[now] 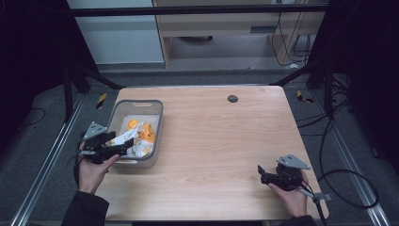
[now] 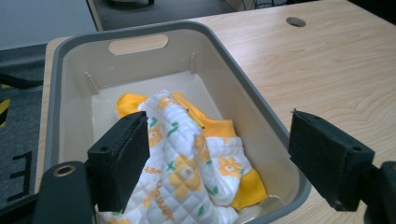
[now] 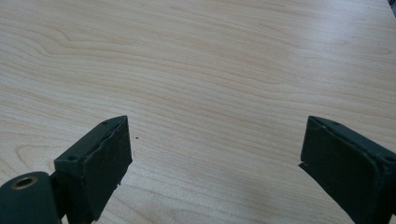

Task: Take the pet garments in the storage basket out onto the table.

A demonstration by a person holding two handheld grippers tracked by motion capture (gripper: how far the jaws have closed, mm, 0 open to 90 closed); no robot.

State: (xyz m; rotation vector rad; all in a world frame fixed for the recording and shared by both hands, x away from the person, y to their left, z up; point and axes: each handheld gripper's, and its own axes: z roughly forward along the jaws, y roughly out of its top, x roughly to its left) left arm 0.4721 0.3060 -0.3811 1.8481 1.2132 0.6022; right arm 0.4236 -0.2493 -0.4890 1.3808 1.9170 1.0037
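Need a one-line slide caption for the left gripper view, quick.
Open left tongs poised over a quilted flower-print cloth lying in a grey bin on the wooden table.

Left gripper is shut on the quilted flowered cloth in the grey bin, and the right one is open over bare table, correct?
Not quite. In the left gripper view the left gripper is open, jaws wide apart over the cloth in the bin. The right gripper is open over bare table, as you said.
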